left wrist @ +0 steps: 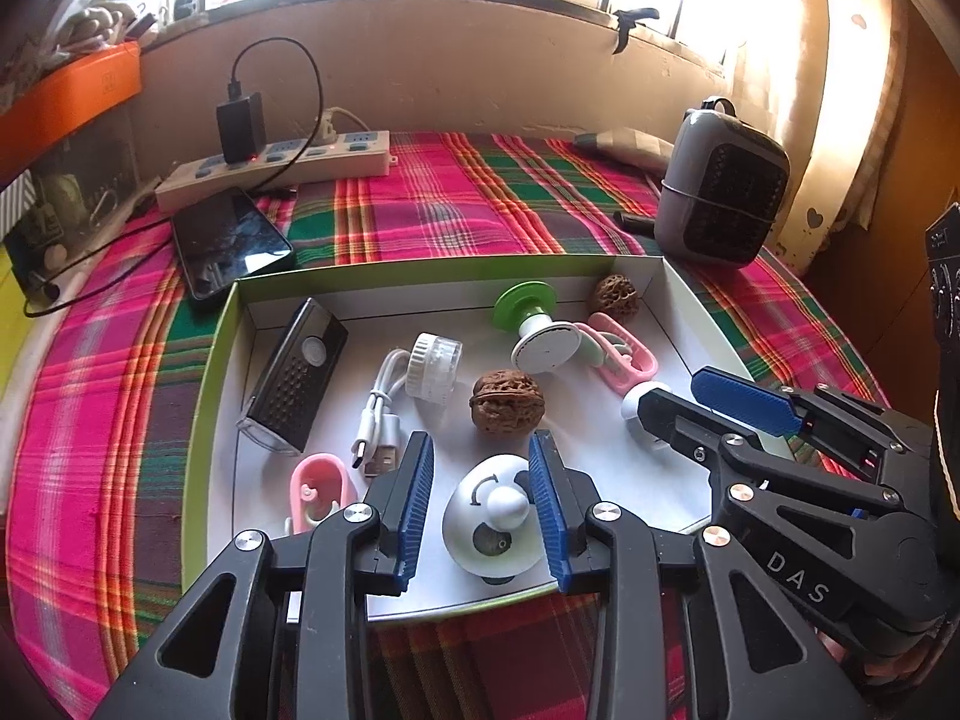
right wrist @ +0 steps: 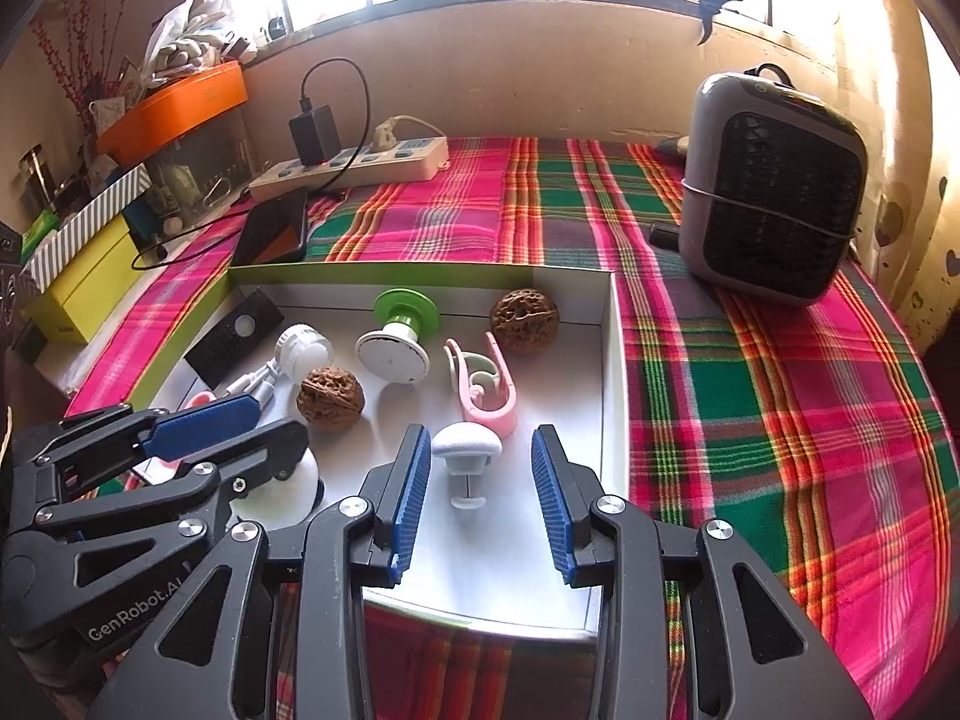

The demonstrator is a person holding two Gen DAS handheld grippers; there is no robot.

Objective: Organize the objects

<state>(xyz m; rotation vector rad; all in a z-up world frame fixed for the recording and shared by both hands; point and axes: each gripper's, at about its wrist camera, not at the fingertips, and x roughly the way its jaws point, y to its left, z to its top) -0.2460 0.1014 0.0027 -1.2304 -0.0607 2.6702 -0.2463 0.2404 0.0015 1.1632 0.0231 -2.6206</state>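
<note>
Item: shallow white cardboard tray with green outer walls [left wrist: 222, 324], centre frame, on a pink-green plaid cloth [right wrist: 750, 390]. Our left gripper [left wrist: 483, 501] is released, jaws flanking a white dome-shaped gadget [left wrist: 489, 525] at the tray's near edge. Our right gripper [right wrist: 480, 495] is released around a small white mushroom-shaped knob [right wrist: 467, 450], bare tray floor beneath. Two brown walnuts [right wrist: 330, 399] lie mid-tray. Upper right: grey fan heater [right wrist: 774, 186].

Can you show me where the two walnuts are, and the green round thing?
Near walnut [left wrist: 507, 402]: left wrist view, middle of its wrinkled shell.
Far walnut [right wrist: 525, 320]: right wrist view, middle of the shell, in the box's back corner.
Green round thing [right wrist: 405, 304]: right wrist view, its green disc.
</note>
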